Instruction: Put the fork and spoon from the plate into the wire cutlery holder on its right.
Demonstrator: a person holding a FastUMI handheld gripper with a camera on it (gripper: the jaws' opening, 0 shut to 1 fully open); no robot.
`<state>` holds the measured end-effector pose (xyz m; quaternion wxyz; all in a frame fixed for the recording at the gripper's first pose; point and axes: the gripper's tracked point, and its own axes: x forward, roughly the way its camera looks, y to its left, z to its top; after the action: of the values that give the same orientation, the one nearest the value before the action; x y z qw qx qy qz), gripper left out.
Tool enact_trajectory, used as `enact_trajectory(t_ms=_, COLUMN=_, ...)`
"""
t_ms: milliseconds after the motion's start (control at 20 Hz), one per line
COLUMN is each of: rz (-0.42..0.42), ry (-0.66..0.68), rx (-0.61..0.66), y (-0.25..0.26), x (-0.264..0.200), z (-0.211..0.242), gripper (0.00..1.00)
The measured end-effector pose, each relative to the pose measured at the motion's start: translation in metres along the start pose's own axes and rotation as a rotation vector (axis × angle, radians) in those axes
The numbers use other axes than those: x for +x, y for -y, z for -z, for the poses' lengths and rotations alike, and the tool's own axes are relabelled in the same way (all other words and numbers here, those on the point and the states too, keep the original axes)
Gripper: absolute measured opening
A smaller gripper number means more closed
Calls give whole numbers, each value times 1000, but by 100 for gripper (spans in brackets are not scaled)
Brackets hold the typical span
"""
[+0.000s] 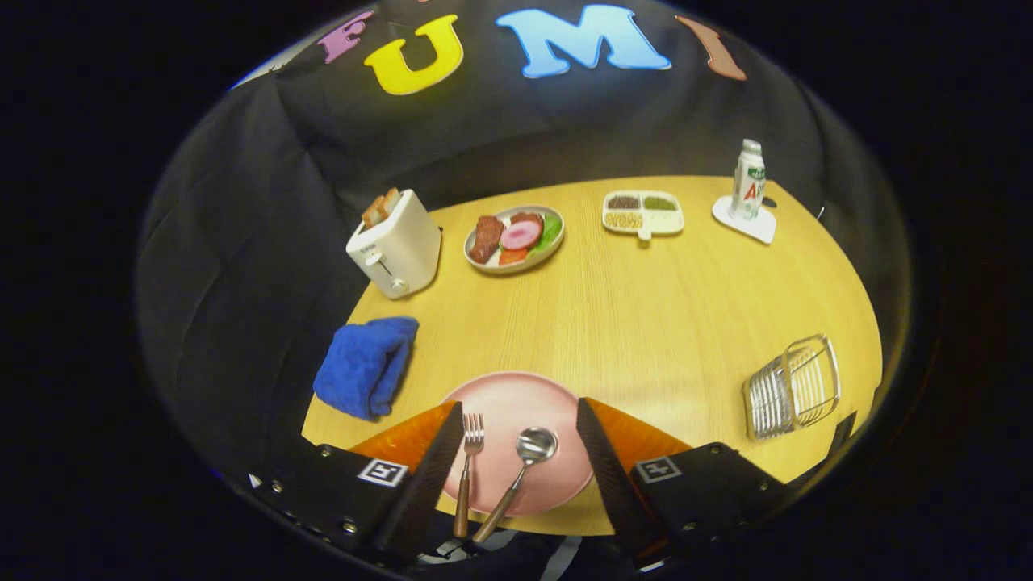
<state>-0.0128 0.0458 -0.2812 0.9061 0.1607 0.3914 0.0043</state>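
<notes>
Pink round plate [516, 403] at near table edge. Fork [466, 472] lying flat on plate's left side, tines pointing away, wooden handle overhanging rim. Spoon [520, 468] just right of fork, bowl up, handle angled toward fork's. Wire cutlery holder [795, 387] well right of plate, tilted.

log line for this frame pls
gripper: open, above plate | fork, spoon: on plate, between fingers, not gripped | holder: right of plate, no cutlery | phase: pre-grasp
</notes>
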Motion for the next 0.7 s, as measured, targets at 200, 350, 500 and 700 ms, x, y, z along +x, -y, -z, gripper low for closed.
enact_trajectory(t_ms=200, rz=16, ry=-129, rx=50, y=0, x=23, z=40, gripper=74)
enact_trajectory(t_ms=350, rz=24, ry=-202, rx=72, y=-4, x=36, z=63, gripper=74)
enact_trajectory(t_ms=500, rz=37, ry=-251, rx=90, y=-8, x=46, z=79, gripper=74)
enact_trajectory(t_ms=700, rz=67, ry=-314, rx=126, y=-9, x=57, z=101, gripper=59)
